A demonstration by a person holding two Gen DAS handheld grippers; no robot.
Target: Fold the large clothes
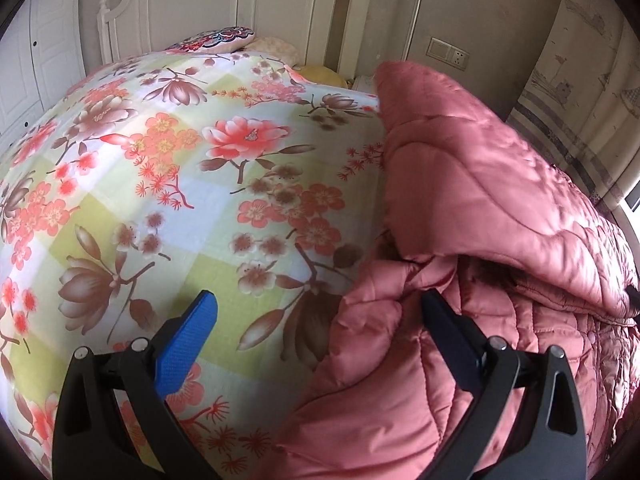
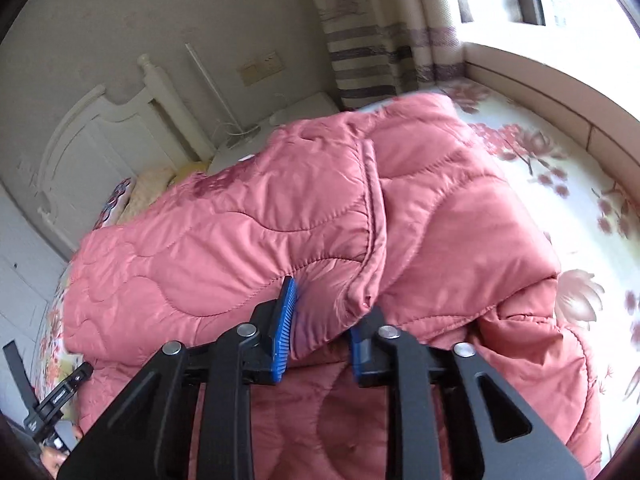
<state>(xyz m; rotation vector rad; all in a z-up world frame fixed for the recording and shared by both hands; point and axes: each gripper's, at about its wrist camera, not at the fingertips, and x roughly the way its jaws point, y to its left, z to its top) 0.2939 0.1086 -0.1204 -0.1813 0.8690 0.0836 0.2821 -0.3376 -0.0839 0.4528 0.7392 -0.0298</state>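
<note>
A large pink quilted coat (image 1: 472, 208) lies heaped on a bed covered by a floral sheet (image 1: 168, 168). In the left wrist view my left gripper (image 1: 320, 304) is wide open; its left blue pad (image 1: 188, 344) is over the sheet and its right finger (image 1: 448, 332) rests against the coat's folds. In the right wrist view my right gripper (image 2: 332, 300) is shut on a thick folded edge of the pink coat (image 2: 280, 216), which bulges between its blue pads (image 2: 284, 320). The coat's upper layer is folded over toward the headboard.
A white headboard (image 1: 256, 8) and pillows (image 1: 224, 38) are at the far end of the bed. A striped curtain (image 2: 368, 60) and window ledge (image 2: 540, 76) run along the bed's far side. A wall socket (image 1: 448, 54) is beside the headboard. The other gripper's handle (image 2: 52, 396) shows at lower left.
</note>
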